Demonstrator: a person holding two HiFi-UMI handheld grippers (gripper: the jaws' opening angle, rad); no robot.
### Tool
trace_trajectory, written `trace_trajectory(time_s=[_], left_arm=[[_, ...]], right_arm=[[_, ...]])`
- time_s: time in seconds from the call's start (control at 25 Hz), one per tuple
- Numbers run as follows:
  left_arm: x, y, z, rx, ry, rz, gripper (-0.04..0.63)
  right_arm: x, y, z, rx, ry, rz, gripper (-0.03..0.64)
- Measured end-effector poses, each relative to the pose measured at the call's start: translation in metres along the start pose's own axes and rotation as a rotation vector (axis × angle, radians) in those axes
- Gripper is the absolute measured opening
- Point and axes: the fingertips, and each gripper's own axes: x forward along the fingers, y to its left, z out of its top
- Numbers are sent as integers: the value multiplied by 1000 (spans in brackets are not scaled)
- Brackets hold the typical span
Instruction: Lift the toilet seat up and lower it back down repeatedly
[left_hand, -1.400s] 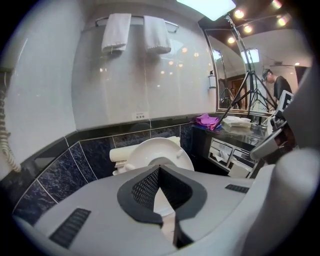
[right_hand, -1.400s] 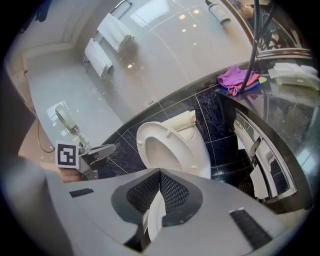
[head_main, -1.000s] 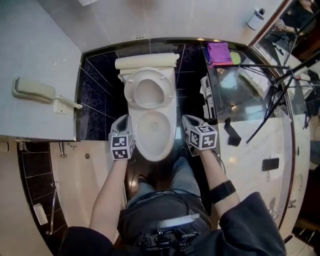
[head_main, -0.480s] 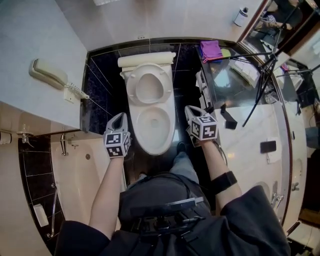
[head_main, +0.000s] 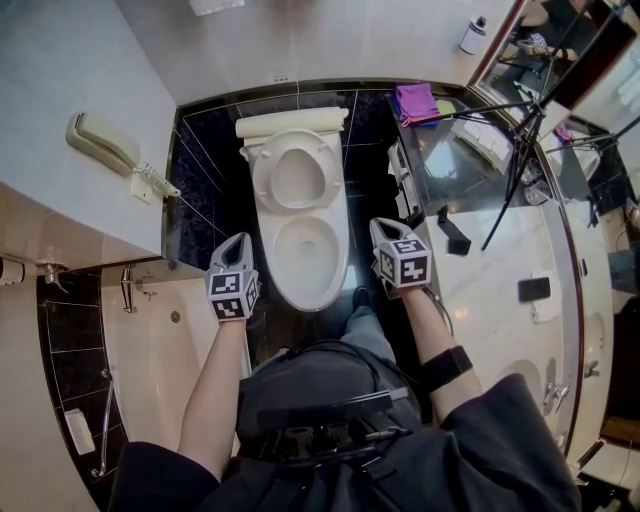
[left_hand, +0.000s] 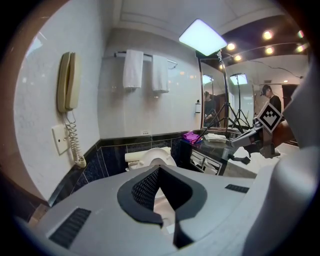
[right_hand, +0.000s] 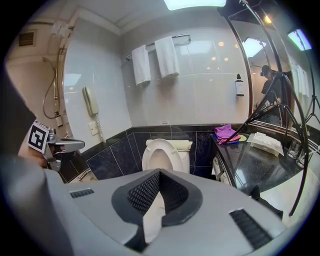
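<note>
**Both grippers drawn back from the bowl, seat standing up**

The left gripper (head_main: 238, 243) is seen with its dark ribbed pads pressed together at the tip and nothing between them. The right gripper (head_main: 383, 228) is closed in the same way and is likewise empty. Each is held by a bare forearm, one on either side of the toilet, with the marker cube turned upward.

A second ago both grippers were held close against the flanks of the bowl. They have since been pulled back toward the person, and a strip of dark floor is now visible between each of them and the porcelain. The seat's position is unchanged over that time.

The white oval toilet seat (head_main: 297, 142) is raised, its ring standing against the cream lid (head_main: 292, 122) at the back. Below it the smooth white porcelain bowl (head_main: 305, 302) is left uncovered.

Glossy black tiles (head_main: 205, 150) surround the toilet. A cream bathtub (head_main: 150, 350) lies on the left gripper's side. A black mirror-polished counter (head_main: 450, 170) on the right gripper's side carries a crumpled purple cloth (head_main: 416, 101). A cream corded wall telephone (head_main: 100, 142) is mounted on the pale wall.
</note>
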Motion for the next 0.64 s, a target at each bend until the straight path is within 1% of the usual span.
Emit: trace_trajectory(time_s=[0.64], left_arm=[[-5,3,-8,2,18,15,0]], right_arm=[[8,0,2,5,-2,20,12]])
